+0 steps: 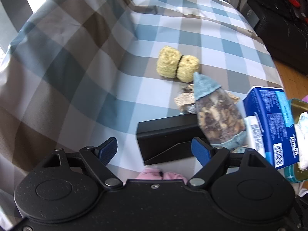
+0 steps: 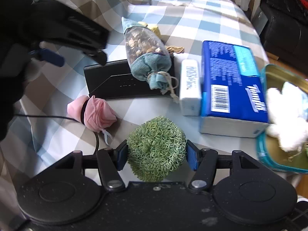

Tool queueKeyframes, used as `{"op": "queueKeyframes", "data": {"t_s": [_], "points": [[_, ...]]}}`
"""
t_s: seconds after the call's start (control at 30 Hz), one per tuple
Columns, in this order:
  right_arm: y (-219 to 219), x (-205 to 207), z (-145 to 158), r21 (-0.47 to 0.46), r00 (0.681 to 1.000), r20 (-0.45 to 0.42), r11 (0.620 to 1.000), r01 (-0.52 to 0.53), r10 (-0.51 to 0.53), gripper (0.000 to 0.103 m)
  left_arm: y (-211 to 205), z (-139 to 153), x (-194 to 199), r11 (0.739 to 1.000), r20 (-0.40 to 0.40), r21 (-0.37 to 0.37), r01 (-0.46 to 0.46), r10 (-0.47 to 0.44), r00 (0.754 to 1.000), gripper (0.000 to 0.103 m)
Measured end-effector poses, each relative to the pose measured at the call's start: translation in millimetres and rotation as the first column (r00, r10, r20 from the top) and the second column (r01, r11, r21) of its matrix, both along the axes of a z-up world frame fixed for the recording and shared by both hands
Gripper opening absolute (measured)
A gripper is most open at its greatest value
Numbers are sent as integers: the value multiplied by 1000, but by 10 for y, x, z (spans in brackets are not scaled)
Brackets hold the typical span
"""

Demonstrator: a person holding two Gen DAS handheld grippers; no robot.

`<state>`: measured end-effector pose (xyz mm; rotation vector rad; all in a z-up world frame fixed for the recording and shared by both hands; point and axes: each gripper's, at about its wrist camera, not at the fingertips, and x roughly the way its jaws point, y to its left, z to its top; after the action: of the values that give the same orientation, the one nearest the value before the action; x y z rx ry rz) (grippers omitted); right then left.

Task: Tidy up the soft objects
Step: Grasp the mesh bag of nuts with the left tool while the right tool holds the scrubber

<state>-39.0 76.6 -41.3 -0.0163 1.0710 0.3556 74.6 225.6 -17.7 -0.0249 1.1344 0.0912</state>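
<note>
The right tongs (image 2: pixel 156 156) held the green mesh scrubber (image 2: pixel 156 149) above the bed (image 2: pixel 192 15), while the left tongs (image 1: pixel 154 150) stood wide and empty; I judged it best to carry it gently toward the teal-rimmed tin (image 2: pixel 269 165) at 3 o'clock.

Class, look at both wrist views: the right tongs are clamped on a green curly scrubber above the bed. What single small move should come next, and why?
Probably carry the green scrubber right toward the teal-rimmed container and release it there. The right tongs already grip it, the container sits close on the right with a white fluffy item inside, and the left tongs are open and empty.
</note>
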Motion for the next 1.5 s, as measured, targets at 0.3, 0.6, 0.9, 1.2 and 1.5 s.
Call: {"op": "queueKeyframes", "data": {"t_s": [0.3,0.6,0.9,1.2,1.5], "points": [[-319,-129,133,-14,998,54,999,34,-33,60,-368,-20,255,997,-11,-61,37,-38,999,81],[-460,-98,62,23,996,34,996,85,-86,60,-562,-107,496,998,-21,-60,-17,16,1000,82],[-500,-73,69,38,994,37,995,97,-98,60,-718,-263,566,1000,-49,-21,-11,10,999,83],[-538,-75,106,41,992,49,993,111,-113,60,-761,-172,543,999,-29,-53,13,-15,999,49],[-591,-104,171,52,988,67,990,132,-136,60,-751,33,384,998,-8,-64,28,-28,1000,44]]}}
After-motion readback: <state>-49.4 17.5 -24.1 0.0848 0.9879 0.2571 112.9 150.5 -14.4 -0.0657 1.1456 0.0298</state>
